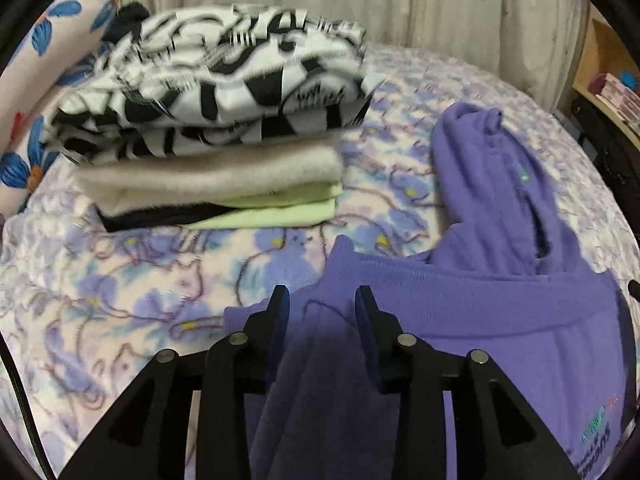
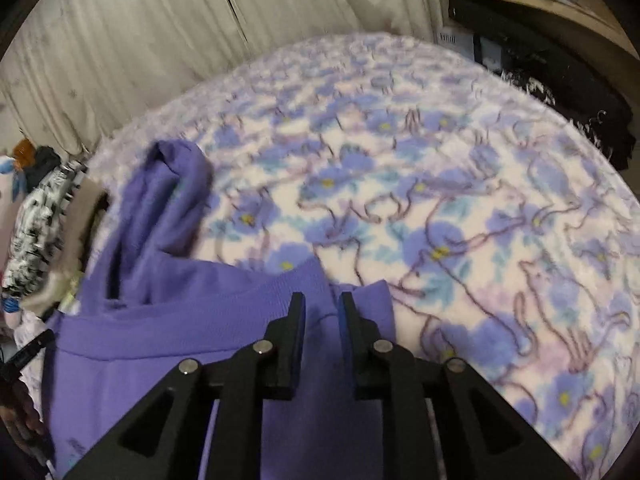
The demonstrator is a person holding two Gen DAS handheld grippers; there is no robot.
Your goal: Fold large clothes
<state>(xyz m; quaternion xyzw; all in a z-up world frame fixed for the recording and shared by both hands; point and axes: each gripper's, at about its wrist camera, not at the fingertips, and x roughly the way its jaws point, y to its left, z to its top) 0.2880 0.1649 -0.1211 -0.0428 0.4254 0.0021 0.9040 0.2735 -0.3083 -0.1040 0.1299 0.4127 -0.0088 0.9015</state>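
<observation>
A purple hoodie (image 1: 500, 312) lies on the bed, its hood (image 1: 480, 168) pointing toward the far side. My left gripper (image 1: 322, 300) is over the hoodie's left corner, jaws partly apart with purple fabric between them. In the right wrist view the same hoodie (image 2: 160, 340) fills the lower left. My right gripper (image 2: 322, 300) is over its right corner, jaws close together with a fold of purple fabric in the narrow gap.
A stack of folded clothes (image 1: 208, 120), black-and-white on top, grey, green and black below, sits at the far left of the flowered blanket (image 2: 460, 200). A flowered pillow (image 1: 36, 80) lies behind it. Curtains (image 2: 160, 40) hang beyond the bed; a shelf (image 2: 540, 8) stands at the right.
</observation>
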